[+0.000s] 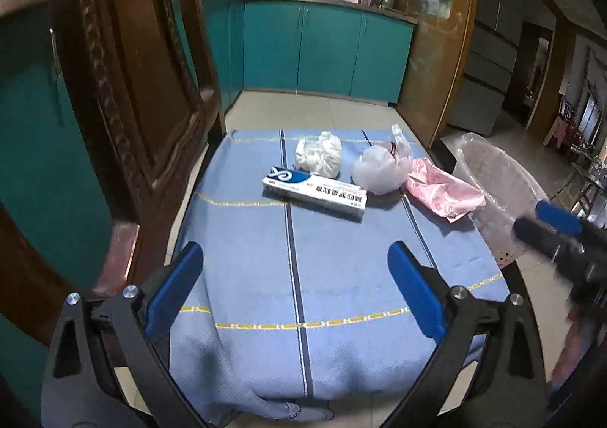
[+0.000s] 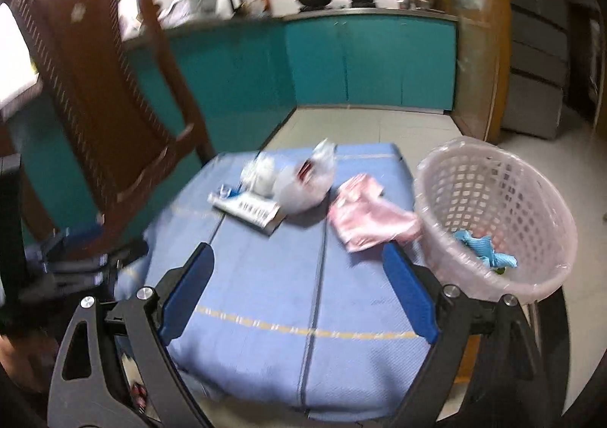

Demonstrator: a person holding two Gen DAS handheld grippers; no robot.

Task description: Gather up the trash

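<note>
On the blue cloth lie a white crumpled wad, a white and blue box, a clear plastic bag and a pink wrapper. They also show in the right wrist view: the box, the bag, the wrapper. A pink basket with a clear liner stands at the right and holds a light blue scrap. My left gripper is open and empty over the near cloth. My right gripper is open and empty, near the basket.
A brown plastic chair stands at the left of the cloth. Teal kitchen cabinets run along the back. A wooden door frame and a grey fridge are at the right. Tiled floor lies beyond the cloth.
</note>
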